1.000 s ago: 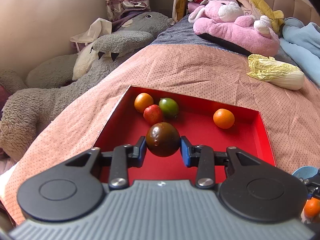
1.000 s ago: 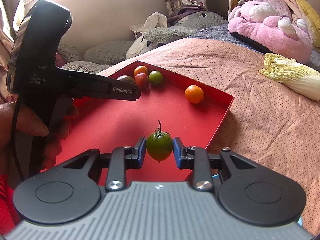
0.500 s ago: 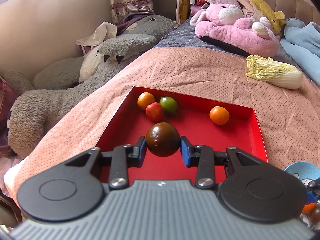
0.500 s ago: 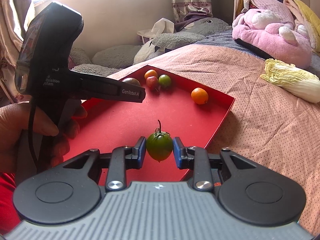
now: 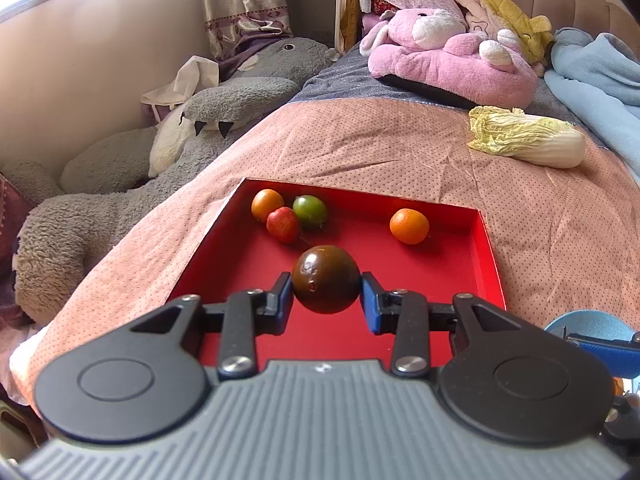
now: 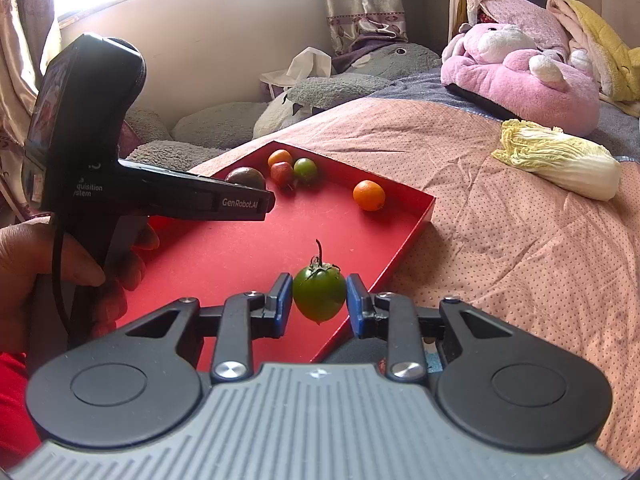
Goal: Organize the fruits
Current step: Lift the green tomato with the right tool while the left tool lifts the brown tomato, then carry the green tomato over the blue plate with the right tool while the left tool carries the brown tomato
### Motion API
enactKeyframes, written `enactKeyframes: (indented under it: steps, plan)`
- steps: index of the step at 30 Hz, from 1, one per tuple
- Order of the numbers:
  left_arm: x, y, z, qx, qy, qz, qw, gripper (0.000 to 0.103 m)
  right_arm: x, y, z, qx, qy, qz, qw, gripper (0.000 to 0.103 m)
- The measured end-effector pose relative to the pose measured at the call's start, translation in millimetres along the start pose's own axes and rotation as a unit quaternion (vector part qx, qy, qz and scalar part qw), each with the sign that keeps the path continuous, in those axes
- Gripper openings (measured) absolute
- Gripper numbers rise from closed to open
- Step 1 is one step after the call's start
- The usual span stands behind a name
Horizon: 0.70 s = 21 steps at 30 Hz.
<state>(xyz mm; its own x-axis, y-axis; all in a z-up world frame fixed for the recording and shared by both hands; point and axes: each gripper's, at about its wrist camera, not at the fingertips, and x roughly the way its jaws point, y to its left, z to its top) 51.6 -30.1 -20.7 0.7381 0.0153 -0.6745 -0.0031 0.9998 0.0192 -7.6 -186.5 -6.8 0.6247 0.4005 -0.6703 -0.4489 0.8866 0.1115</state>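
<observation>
Nearest, in the left wrist view: left gripper (image 5: 326, 294), jaws clamped on a dark brown-green tomato (image 5: 325, 279), held over the near half of the red tray (image 5: 488, 264). In the right wrist view: right gripper (image 6: 319, 300), jaws pinched narrow on a green tomato (image 6: 319, 293) with stem up, above the tray's near right edge where red floor gives way to bedspread. Bare tray floor across the middle and near part, low walls on all visible sides, corner pointing away in the right view. On the left gripper's side arm, readable: "GenRobot.AI"; on its body, partly cut off, "quisition system"; a hand (image 6: 36, 276) wrapped around the handle. Toward the far left corner of the tray: orange fruit (image 5: 267, 205), small red fruit (image 5: 283, 225) and green fruit (image 5: 310, 211), bunched and touching. Apart, near the far wall: a second orange fruit (image 5: 409, 226). Beyond the tray: open pink bedspread (image 5: 360, 148), a napa cabbage (image 5: 528, 142) lying to the right, a pink plush (image 5: 452, 64) farther back.
</observation>
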Motion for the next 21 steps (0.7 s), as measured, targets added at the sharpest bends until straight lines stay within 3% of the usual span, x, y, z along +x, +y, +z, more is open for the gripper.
enactKeyframes:
  steps: [21]
  plan:
    - [-25.6,-68.3,-12.5,0.058,-0.022,-0.057,0.9964,0.039,-46.8,-54.4,-39.3,0.038,0.006,-0.060,0.997,0.034]
